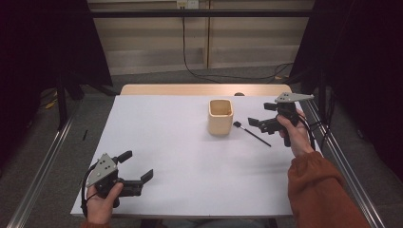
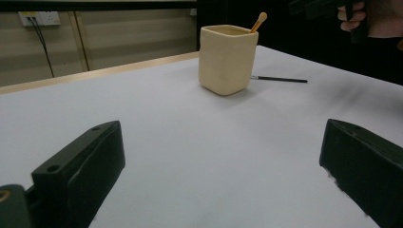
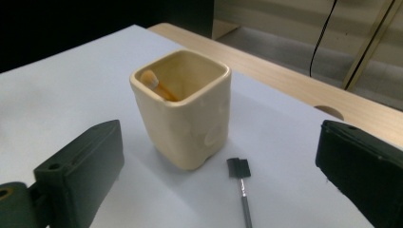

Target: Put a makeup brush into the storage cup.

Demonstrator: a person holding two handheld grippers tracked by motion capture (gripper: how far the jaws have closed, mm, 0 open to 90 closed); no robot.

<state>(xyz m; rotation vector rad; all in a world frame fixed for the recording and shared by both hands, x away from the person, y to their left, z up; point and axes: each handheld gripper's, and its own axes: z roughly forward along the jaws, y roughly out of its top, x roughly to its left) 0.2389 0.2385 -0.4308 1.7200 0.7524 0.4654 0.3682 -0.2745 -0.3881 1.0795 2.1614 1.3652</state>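
Brush (image 3: 243,190) lies flat on the table (image 1: 166,142) just beside the cup (image 3: 183,109); right gripper (image 1: 266,124) hovers near, fingers apart. Thin handle could slip, or a finger could knock the cup over.

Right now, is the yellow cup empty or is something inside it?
Not empty. The cup stands upright with an orange-handled stick leaning inside it; its tip pokes above the rim in the left gripper view.
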